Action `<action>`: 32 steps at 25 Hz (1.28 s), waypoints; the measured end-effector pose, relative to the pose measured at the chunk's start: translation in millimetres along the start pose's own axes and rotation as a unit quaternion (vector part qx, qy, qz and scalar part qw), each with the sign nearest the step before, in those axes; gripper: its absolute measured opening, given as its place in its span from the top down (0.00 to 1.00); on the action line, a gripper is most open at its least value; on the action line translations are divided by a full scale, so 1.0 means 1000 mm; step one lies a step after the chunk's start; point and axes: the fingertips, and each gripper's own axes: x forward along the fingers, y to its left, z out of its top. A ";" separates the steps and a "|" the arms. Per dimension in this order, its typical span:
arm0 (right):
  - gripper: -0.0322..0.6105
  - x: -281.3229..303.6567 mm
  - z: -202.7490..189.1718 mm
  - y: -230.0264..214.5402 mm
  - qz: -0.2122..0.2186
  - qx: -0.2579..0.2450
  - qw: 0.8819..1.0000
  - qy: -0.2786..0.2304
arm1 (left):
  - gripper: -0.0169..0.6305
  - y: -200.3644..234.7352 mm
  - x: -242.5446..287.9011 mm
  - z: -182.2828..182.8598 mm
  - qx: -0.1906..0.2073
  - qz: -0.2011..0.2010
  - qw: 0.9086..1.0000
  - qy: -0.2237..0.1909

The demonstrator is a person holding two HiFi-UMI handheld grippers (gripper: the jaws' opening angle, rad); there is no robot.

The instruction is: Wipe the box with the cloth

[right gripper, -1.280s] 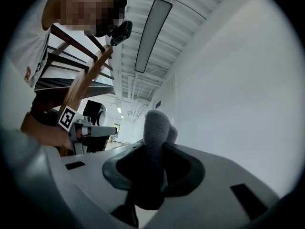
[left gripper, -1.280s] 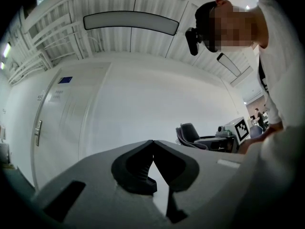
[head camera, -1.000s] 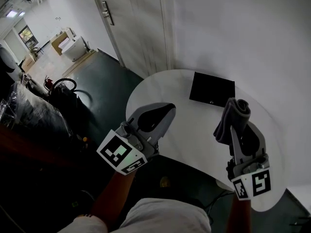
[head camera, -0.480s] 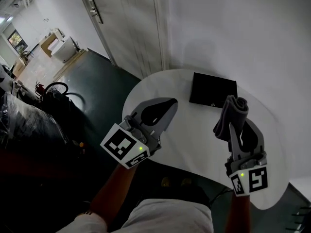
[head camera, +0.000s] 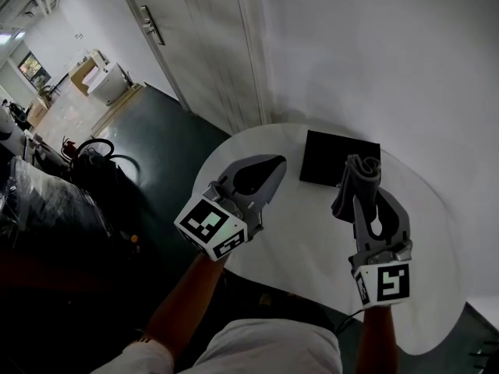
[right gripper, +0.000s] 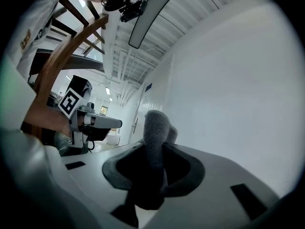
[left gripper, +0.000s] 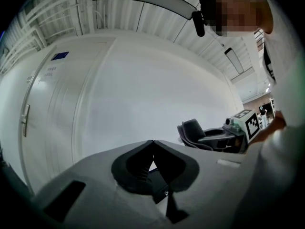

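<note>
A round white table (head camera: 312, 240) fills the lower middle of the head view. A flat black box (head camera: 323, 153) lies on it just above the centre, near the table's far edge. The left gripper (head camera: 278, 162) hangs over the table's left part, its jaws closed tip to tip with nothing between them. The right gripper (head camera: 361, 202), at lower right, has its jaws clamped on a folded grey cloth (head camera: 355, 179). In the picture, the top of the cloth overlaps the box's right side.
</note>
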 end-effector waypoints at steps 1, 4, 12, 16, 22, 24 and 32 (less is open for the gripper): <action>0.79 0.001 -0.004 -0.001 0.001 0.000 1.000 0.002 | 0.95 0.001 0.003 -0.004 0.000 0.002 1.000 0.004; 0.79 0.005 -0.015 -0.002 0.007 0.001 1.000 0.008 | 0.95 0.002 0.015 -0.018 -0.003 0.003 1.000 0.019; 0.79 0.025 -0.041 -0.014 0.017 0.025 0.999 0.022 | 0.95 0.011 0.052 -0.048 -0.003 0.014 0.998 0.063; 0.79 0.033 -0.059 -0.015 0.011 0.034 0.999 0.034 | 0.95 0.018 0.063 -0.065 -0.006 0.017 0.996 0.090; 0.79 0.048 -0.075 -0.010 -0.007 0.045 0.998 0.050 | 0.95 0.039 0.075 -0.095 -0.024 0.024 0.991 0.130; 0.79 0.053 -0.082 -0.003 -0.010 0.047 0.997 0.058 | 0.95 0.046 0.078 -0.105 -0.031 0.024 0.989 0.145; 0.79 0.068 -0.112 0.017 -0.017 0.046 0.995 0.090 | 0.95 0.060 0.092 -0.144 -0.064 0.015 0.979 0.193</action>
